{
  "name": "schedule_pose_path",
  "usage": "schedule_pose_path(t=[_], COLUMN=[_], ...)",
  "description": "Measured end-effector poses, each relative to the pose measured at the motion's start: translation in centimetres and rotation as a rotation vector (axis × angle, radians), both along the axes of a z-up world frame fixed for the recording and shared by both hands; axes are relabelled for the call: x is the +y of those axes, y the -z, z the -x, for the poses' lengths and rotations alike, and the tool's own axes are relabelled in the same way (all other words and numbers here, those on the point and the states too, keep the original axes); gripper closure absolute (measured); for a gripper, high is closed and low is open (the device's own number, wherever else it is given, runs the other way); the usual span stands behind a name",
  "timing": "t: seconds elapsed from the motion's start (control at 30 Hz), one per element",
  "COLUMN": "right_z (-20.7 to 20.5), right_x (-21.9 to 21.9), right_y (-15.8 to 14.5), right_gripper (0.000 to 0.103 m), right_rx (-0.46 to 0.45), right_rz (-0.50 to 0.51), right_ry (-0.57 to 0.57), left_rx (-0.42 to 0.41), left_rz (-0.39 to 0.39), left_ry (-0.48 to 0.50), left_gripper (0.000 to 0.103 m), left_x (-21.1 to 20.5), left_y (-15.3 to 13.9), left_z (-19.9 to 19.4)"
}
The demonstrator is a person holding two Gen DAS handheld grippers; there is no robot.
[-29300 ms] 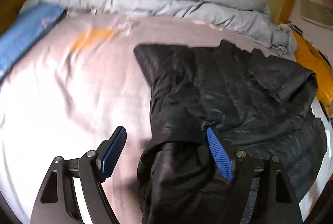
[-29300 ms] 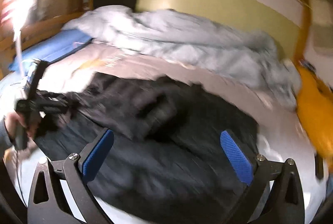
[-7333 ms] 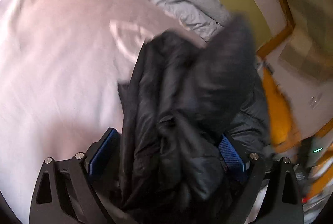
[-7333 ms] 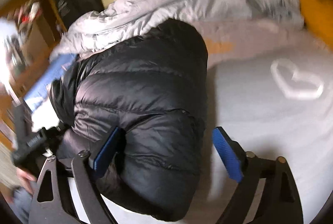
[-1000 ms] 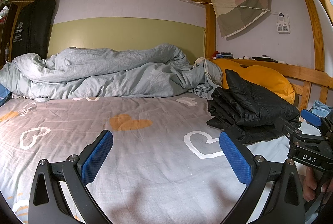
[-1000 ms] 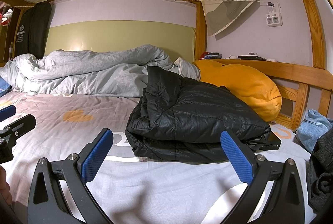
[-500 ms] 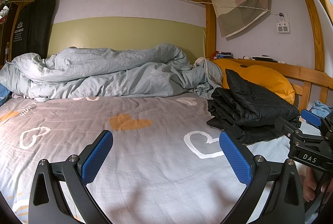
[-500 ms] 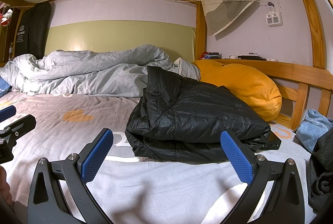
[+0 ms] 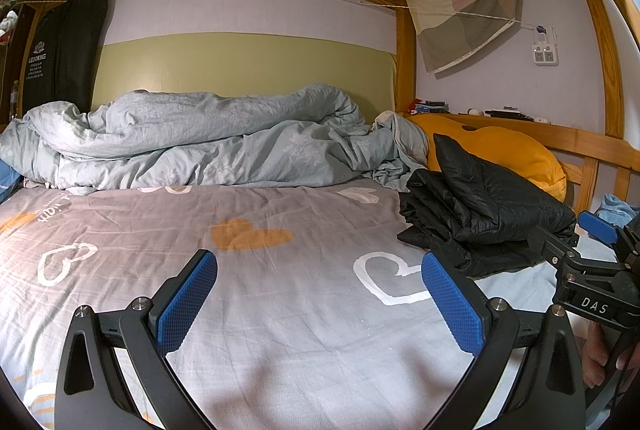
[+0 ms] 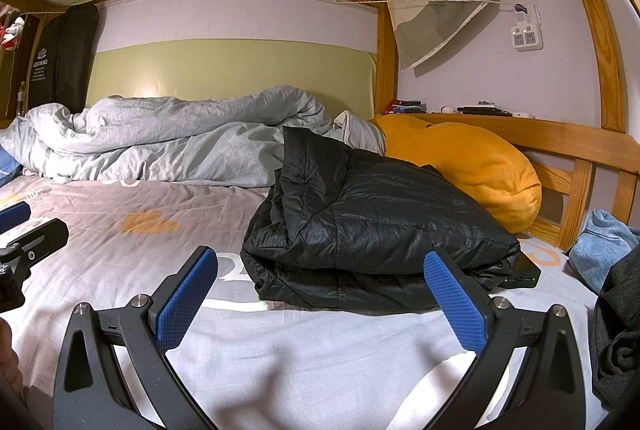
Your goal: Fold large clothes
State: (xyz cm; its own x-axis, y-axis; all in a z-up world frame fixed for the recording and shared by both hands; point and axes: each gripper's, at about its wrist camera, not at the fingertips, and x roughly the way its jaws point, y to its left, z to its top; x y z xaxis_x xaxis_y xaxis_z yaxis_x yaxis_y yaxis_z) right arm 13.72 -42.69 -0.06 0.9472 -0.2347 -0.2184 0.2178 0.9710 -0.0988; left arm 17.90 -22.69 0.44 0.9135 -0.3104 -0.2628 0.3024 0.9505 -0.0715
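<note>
Black puffer jacket (image 10: 372, 226) sits folded in a bundle on bed (image 9: 280, 310); fold looks done. Left gripper (image 9: 318, 294) & right gripper (image 10: 318, 294) both spread wide, holding nothing.

Both wrist cameras sit low over the heart-printed grey bedsheet (image 9: 280, 310), facing the crumpled pale-grey duvet (image 9: 192, 146). The right wrist view sits nearer the folded black quilted jacket (image 10: 372, 226) (off to the right in the left view); both share the mustard-yellow pillow (image 10: 472, 166).
</note>
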Motion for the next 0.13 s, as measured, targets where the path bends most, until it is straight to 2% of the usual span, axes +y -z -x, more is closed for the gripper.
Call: schedule_pose_path(t=[0.13], right_z=[0.09], right_x=[0.15], right_y=[0.07], right_gripper=[0.000], right_rx=[0.001], right_rz=[0.002], right_ry=[0.002], left_rx=[0.000], left_rz=[0.000], left_ry=[0.001], left_gripper=[0.000], left_x=[0.01], left_y=[0.01], left_z=[-0.01])
